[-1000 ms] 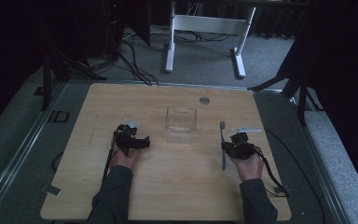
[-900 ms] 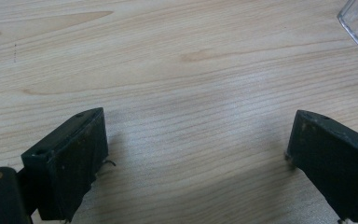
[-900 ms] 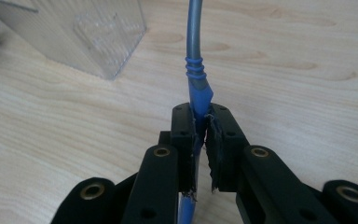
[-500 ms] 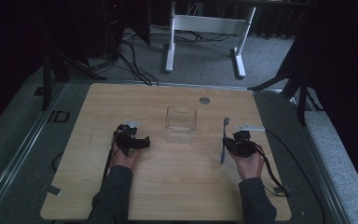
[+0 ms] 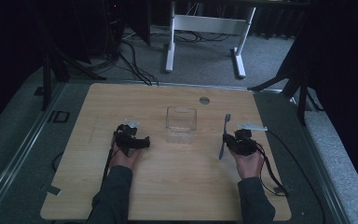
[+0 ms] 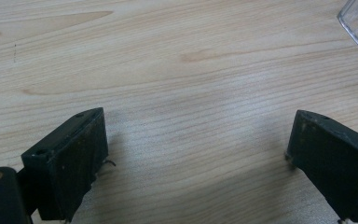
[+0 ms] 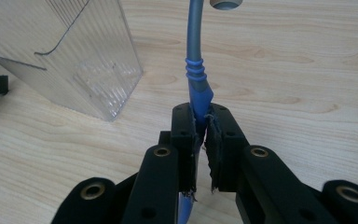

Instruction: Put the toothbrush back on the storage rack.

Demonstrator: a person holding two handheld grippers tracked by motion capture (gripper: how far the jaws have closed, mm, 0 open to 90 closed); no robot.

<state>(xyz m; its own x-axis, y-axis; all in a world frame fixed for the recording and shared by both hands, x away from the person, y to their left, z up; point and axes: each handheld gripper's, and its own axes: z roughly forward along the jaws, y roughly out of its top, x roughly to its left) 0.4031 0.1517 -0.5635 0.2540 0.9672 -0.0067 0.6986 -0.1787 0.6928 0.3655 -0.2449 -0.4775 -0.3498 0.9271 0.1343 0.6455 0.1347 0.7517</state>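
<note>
Right gripper [image 7: 201, 128] clamping blue-and-grey plastic toothbrush [image 7: 196, 70] mid-handle, right of clear ribbed plastic box [image 5: 181, 124]. Left gripper [image 6: 196, 154] resting open, empty, on wooden counter [image 5: 168, 186]. You are advised: keep brush upright, carry over box rim, lower gently.

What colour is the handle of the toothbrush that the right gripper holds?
The toothbrush handle is blue, turning grey toward the head; the right gripper view shows it best.

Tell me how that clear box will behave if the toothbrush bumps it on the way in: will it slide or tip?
The clear box looks thin-walled and empty, so probably light; a bump would likely slide it on the smooth table. It stands tall on a small base, so a knock near the rim might tip it. The toothbrush, clamped in the right gripper, looks stiff enough to push it.
</note>
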